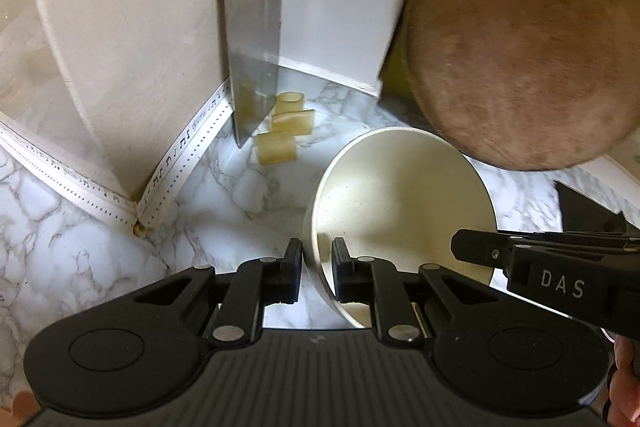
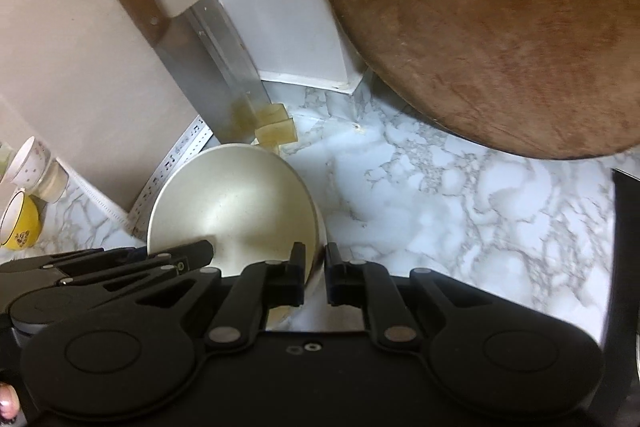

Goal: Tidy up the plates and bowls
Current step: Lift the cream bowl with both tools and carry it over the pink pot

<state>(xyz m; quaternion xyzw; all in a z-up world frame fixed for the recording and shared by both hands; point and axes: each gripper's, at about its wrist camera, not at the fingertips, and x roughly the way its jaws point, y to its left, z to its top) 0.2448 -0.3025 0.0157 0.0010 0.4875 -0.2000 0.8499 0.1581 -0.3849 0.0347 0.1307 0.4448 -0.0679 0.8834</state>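
A cream bowl (image 1: 400, 203) hangs tilted above the marble counter (image 1: 224, 195), gripped from two sides. My left gripper (image 1: 316, 257) is shut on the bowl's left rim, which runs between its pads. The right gripper (image 1: 476, 247) reaches in from the right edge onto the opposite rim. In the right wrist view the same bowl (image 2: 232, 203) sits at lower left, and my right gripper (image 2: 315, 261) is shut on its right rim. The left gripper (image 2: 192, 251) clamps the near left rim there.
A cleaver (image 1: 256, 59) with a wooden handle leans in the wall corner, with yellowish blocks (image 1: 280, 143) at its foot. A round wooden cutting board (image 1: 524, 39) leans at the right. A yellow cup (image 2: 18, 223) and a white cup (image 2: 34, 167) stand at far left.
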